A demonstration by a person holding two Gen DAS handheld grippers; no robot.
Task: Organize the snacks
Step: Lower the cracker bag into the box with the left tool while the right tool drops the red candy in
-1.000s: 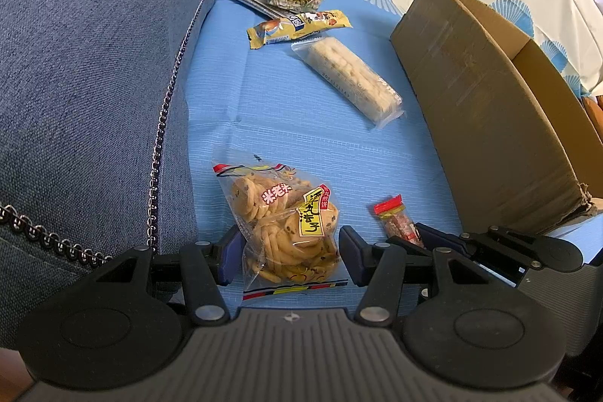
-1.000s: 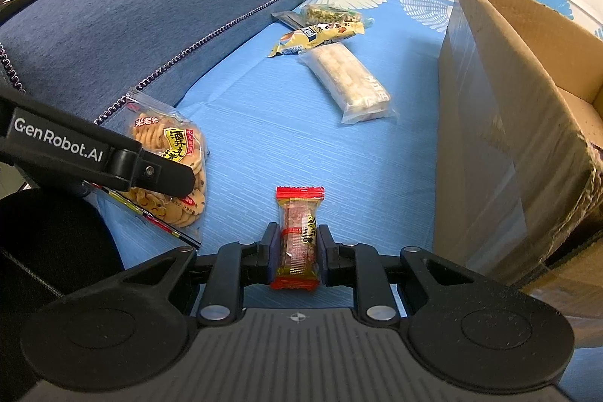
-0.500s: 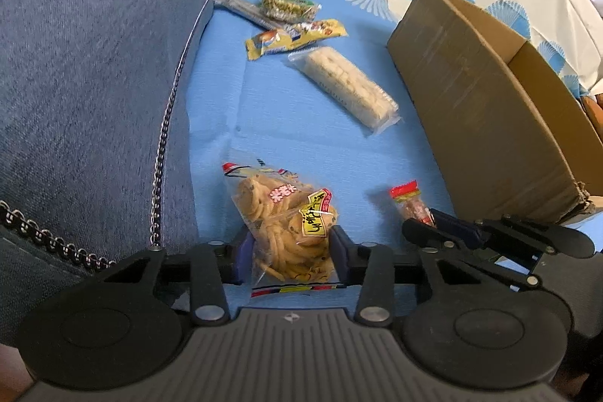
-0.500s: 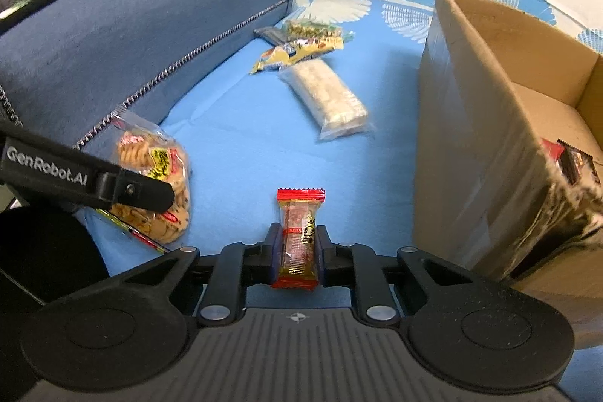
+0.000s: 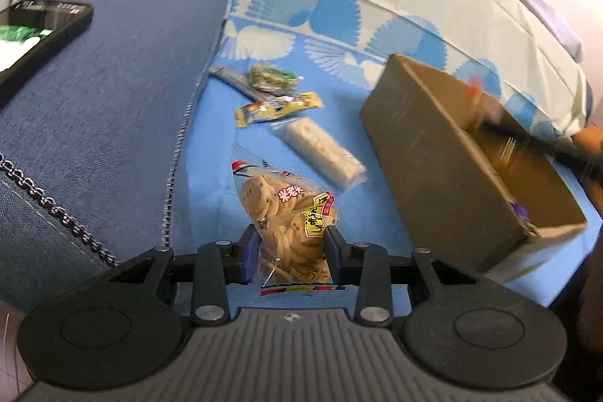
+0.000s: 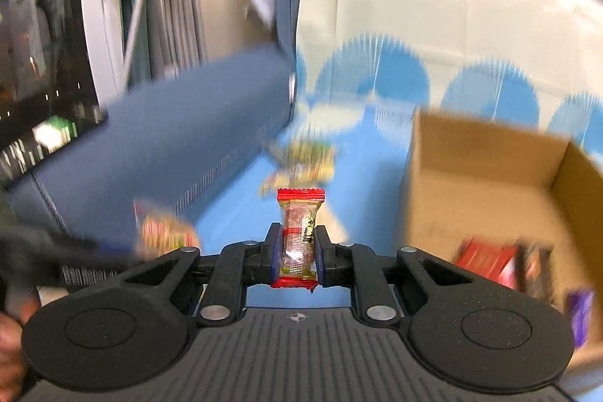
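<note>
I see the sofa arm [image 5: 98, 123] at nine o'clock in denim blue with a silver chain trim. The sheet [image 5: 211, 153] is sky blue, bordered with blue-and-cream fan motifs. The cracker bag [image 5: 290, 225], clear with golden rounds, carries a yellow-and-red label. At twelve o'clock lie a yellow wrapper [image 5: 279, 108] and a green-speckled packet [image 5: 269, 78]. The box [image 5: 444, 176] at three o'clock is plain brown. The small sweet [image 6: 299, 236] is clear, red-ended.

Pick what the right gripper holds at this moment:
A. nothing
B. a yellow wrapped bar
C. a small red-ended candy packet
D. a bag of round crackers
C: the right gripper is shut on the small red-ended candy packet, lifted beside the cardboard box.
</note>
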